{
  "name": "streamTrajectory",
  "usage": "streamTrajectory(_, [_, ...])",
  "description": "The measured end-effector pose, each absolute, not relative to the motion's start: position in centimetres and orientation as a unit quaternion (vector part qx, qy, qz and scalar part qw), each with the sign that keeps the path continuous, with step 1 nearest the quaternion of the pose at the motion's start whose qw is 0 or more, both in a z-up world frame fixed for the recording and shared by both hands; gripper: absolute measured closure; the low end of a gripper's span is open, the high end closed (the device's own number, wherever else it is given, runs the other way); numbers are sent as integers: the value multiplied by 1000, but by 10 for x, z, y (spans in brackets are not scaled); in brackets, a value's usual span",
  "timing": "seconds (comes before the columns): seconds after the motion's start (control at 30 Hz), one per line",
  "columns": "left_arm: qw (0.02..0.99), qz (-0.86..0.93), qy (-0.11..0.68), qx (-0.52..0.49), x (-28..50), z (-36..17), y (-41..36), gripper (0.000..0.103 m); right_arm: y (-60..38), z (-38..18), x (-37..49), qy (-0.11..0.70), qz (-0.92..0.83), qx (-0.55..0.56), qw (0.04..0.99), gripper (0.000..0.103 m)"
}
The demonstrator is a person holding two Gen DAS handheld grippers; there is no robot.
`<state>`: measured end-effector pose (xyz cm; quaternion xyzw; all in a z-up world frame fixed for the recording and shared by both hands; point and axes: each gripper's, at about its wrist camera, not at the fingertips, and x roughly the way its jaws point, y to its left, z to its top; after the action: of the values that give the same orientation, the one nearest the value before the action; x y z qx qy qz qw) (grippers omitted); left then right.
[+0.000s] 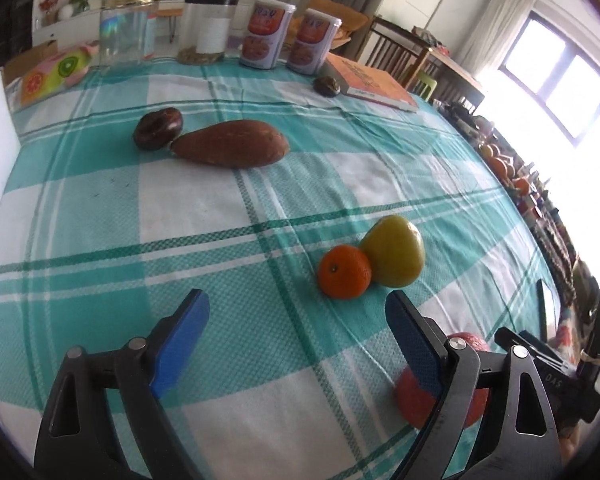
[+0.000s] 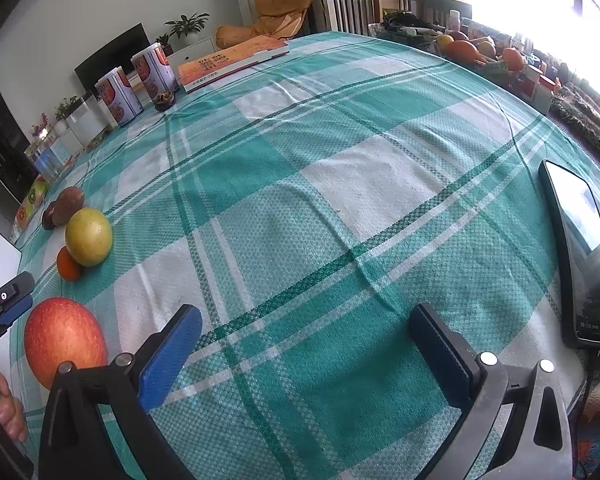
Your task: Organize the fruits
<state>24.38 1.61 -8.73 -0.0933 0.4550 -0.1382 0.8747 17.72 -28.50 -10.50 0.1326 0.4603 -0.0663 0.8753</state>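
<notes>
Currently: left gripper (image 1: 296,336) and right gripper (image 2: 308,354) both spread, empty | round red-orange apple (image 2: 62,340) firm, smooth, fairly heavy | grip across widest middle.

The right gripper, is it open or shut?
Open: the right gripper shows a wide gap with only tablecloth between its pads.

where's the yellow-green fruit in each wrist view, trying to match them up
Left wrist: yellow-green fruit right of centre, touching the small orange on its left.
Right wrist: yellow-green fruit at the left edge, the small orange below it.
Shared landmark: the orange book at the far side.
</notes>
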Motion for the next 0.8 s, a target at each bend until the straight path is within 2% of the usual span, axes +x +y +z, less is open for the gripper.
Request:
streamTrajectory(0.1, [885,-158,437,-35,248,-87,-4,14,-286,-105,177,459,-65,137,876,0])
streamTrajectory(0.23, [880,-174,442,0,258,-91,-14,39,-285,-105,178,460,-66,134,875,0])
streamTrajectory(0.27, [876,-178,447,2,261,-94,-16,43,-285,-105,178,460,-66,133,875,0])
streamTrajectory(0.43, [881,-182,435,33,261,-99,-23,44,-285,-105,178,460,-66,133,875,0])
streamTrajectory(0.5, [883,-188,428,32,261,-97,-24,58,-285,-105,178,460,-67,132,875,0])
streamTrajectory(0.53, [882,-192,429,29,260,-97,-24,70,-285,-105,178,460,-67,132,875,0])
streamTrajectory(0.8, [886,-113,448,28,227,-79,-5,71,-286,-105,178,459,-66,136,876,0])
